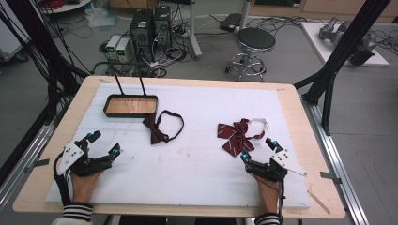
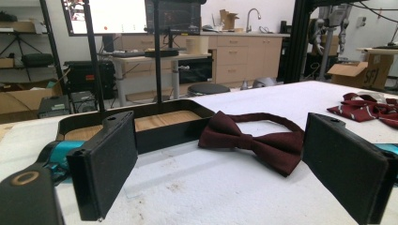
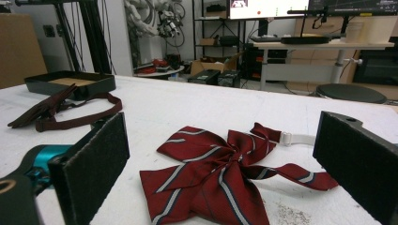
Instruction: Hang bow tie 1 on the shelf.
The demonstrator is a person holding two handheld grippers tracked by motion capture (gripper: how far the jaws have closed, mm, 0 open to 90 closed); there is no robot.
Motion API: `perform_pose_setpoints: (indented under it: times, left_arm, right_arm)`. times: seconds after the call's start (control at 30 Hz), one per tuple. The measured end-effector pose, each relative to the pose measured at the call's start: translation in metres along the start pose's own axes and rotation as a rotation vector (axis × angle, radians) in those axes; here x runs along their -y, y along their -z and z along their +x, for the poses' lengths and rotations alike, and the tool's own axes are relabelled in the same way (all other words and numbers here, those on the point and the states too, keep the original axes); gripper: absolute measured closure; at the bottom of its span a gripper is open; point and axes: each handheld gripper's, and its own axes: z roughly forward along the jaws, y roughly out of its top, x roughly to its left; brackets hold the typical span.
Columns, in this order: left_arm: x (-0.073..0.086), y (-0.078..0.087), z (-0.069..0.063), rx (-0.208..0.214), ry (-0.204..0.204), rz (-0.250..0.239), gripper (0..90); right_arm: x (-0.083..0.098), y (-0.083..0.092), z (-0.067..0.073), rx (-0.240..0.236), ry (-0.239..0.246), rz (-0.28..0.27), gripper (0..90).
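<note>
**A:** High view first: left claw (image 1: 102, 144) is down at the near left of the counter (image 1: 300, 122), jaws spread wide with nothing between them. Right claw (image 1: 259, 149) is at the near right, also spread and holding nothing.

**B:** Yeah, the right gripper view backs that up. The striped red bow (image 3: 220, 176) lies flat on the white mat (image 3: 197, 108) just ahead of the pads, roughly between them but not touching either, with its white strap (image 3: 298, 138) trailing off behind it.

**A:** And the left gripper view has the dark maroon bow tie (image 2: 256, 138) lying a bit further out, its band looped behind it. The bow's left end sits right by the front edge of the black tray (image 2: 162, 133) with the wooden floor.

**B:** From above, that tray sits at the far left of the mat, and the two bows are well apart.
</note>
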Motion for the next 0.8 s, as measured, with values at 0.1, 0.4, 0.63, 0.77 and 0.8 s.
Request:
perform_pose_setpoints:
  times: [0.1,0.4,0.63,0.77,0.8]
  left_arm:
    - [0.0,-0.0003,0.0,0.001,0.001,0.0,11.3]
    - [0.0,0.0003,-0.0001,0.001,0.001,-0.002,11.4]
    - [0.0,0.0,0.0001,0.0,0.001,-0.001,11.4]
    - [-0.0001,-0.0004,0.0002,0.002,0.003,0.0,11.4]
    - [-0.0001,-0.0004,0.0002,0.002,0.003,0.001,11.4]
  right_arm:
    - [0.0,-0.0001,0.0006,0.001,0.003,-0.002,3.0]
    - [-0.0001,-0.0003,0.0011,0.01,0.005,0.001,3.1]
    - [-0.0001,-0.0009,0.0023,0.015,0.02,0.0,3.1]
    - [-0.0003,-0.001,0.0026,0.019,0.022,0.003,3.1]
    - [-0.0004,-0.001,0.0026,0.017,0.022,0.005,3.1]
